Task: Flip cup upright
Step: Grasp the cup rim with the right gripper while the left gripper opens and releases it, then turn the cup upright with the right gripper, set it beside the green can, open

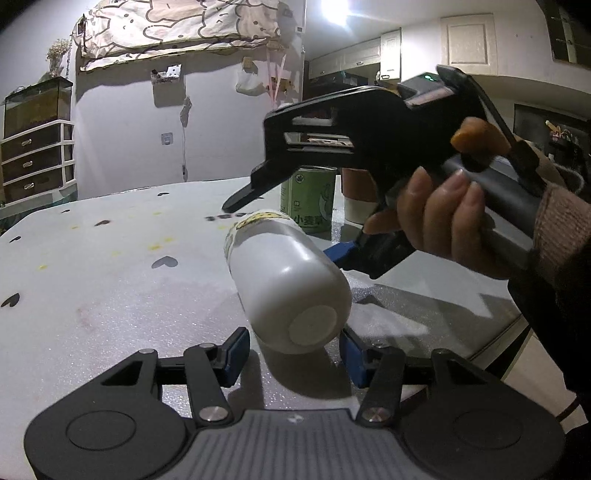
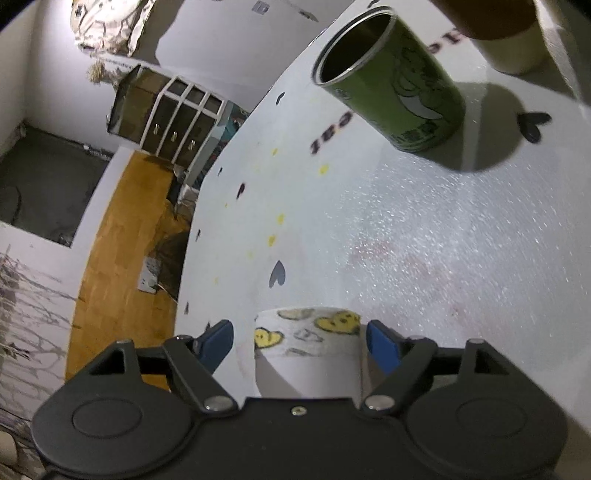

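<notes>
**Cup still on its side, both tools closing in**

We are bracketing the white cup [image 1: 284,284], lying sideways on the tabletop [image 1: 110,280]: left tool [image 1: 293,354] released around its base, right tool [image 2: 299,341] released around its rim. Grasping and uprighting are remaining.

cup [image 1: 286,284] on table [image 1: 92,280] | can [image 1: 308,199] behind cup

Dim room, glaring ceiling lamp [image 1: 338,11], hard shadows, strong fisheye bending at edges.

Black hand-held gripper [image 2: 299,341], blue pads [image 2: 382,347]
</notes>
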{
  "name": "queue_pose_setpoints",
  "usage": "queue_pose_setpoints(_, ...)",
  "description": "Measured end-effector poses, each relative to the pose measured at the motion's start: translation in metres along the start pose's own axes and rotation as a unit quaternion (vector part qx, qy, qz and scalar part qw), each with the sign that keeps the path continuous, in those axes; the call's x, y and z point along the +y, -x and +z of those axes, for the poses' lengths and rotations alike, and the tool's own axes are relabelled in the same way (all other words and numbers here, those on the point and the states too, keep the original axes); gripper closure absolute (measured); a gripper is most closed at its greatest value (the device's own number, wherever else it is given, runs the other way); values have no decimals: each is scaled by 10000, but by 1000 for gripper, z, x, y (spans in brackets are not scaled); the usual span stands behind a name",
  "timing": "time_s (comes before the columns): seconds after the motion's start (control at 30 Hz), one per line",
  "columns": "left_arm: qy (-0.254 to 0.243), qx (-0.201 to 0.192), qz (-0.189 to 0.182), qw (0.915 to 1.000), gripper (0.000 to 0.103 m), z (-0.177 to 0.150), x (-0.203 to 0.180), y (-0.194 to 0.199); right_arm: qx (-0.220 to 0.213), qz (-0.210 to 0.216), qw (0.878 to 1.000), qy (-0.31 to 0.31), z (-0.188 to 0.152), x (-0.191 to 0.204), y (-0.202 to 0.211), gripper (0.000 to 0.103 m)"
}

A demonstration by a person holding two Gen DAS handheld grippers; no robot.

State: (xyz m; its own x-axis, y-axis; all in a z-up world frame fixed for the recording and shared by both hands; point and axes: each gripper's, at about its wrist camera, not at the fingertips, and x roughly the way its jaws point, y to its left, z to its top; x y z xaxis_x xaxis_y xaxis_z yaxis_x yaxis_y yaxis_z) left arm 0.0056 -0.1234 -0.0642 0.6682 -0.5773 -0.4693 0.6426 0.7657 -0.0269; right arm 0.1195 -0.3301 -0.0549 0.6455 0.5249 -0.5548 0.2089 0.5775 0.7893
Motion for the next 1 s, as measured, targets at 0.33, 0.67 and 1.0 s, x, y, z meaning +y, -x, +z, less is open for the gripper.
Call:
queue_pose_setpoints(0.33, 37, -6, 12, 10000, 48, 0, 0, -1, -234, -100, 9949, 976, -8, 16, 24, 39)
queue_pose_setpoints(0.67, 135, -29, 53, 9999, 45, -1, 1, -2, -1565, -871, 9409, 2874, -22, 39, 79, 39)
queue_pose_setpoints(1.0, 371, -211, 156, 9990, 13, -2, 6, 3, -2680, -2326, 8699, 3425, -6, 33, 70, 39)
